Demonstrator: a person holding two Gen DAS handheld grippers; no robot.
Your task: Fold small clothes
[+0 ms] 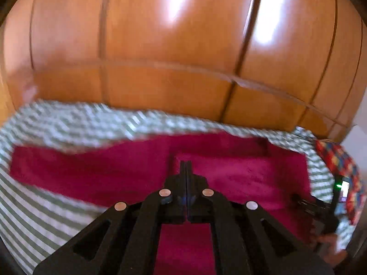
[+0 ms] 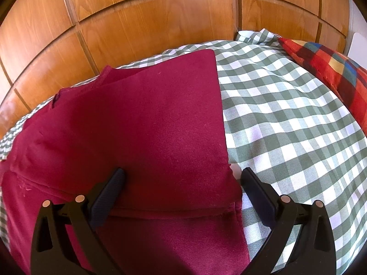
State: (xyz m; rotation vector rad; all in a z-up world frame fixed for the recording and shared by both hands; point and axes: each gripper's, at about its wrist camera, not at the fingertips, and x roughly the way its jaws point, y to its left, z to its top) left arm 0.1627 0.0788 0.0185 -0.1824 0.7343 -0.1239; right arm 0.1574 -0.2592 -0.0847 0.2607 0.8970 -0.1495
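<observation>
A maroon garment (image 2: 149, 126) lies spread on a green-and-white checked bedsheet (image 2: 286, 114), partly folded with layered edges at its left. My right gripper (image 2: 182, 171) hangs open low over the garment's near right edge. One finger is over the cloth and the other over the sheet. In the blurred left wrist view my left gripper (image 1: 185, 163) is shut. The corner of a raised flap of the maroon garment (image 1: 91, 171) meets its tips. At that view's right edge is the right gripper (image 1: 300, 200), with a hand behind it.
Glossy wooden wardrobe doors (image 2: 137, 23) stand close behind the bed's far edge. A red, blue and yellow checked pillow (image 2: 332, 73) lies at the right on the sheet; it also shows as the pillow (image 1: 339, 160) in the left wrist view.
</observation>
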